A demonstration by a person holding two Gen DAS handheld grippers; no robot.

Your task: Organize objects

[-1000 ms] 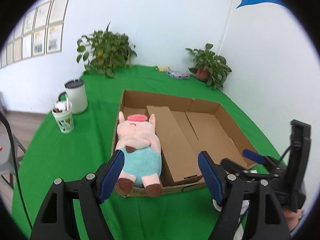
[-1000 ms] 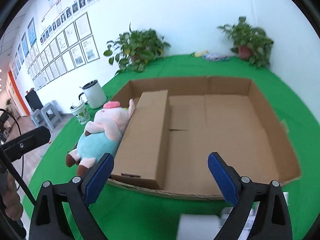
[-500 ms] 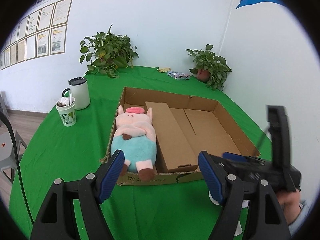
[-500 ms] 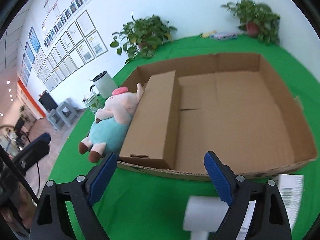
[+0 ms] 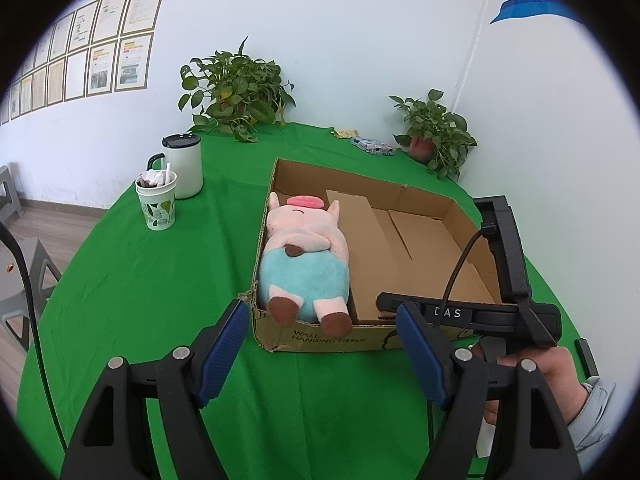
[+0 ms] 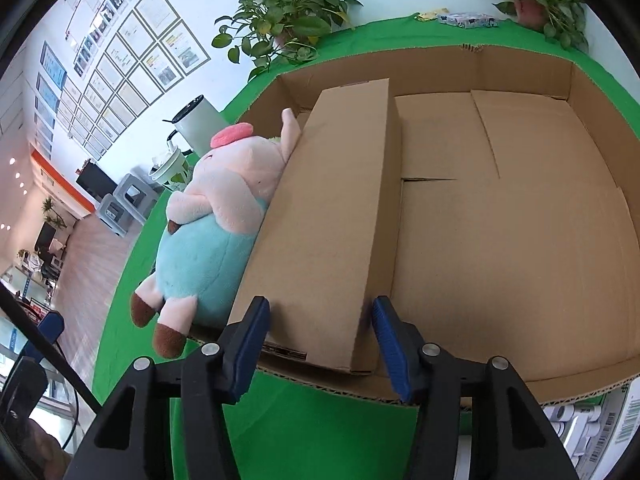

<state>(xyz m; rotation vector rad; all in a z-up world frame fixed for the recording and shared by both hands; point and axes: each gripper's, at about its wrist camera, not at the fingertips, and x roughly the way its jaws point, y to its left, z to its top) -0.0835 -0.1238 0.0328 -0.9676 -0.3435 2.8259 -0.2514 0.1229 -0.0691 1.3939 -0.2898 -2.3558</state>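
Green table (image 5: 160, 300): our right gripper (image 6: 320, 328) jaws are closing around the long box (image 6: 332, 216); we centre them squarely, left gripper (image 5: 320, 344) half-open, empty.

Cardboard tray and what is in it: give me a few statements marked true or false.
1. The plush pig lies in the cardboard tray beside the long carton. True.
2. The right half of the tray holds a mug. False: it is bare cardboard.
3. The right gripper straddles the carton's near end. True; its jaws are closing.
4. The left gripper holds the pig. False: it is open above the green cloth.
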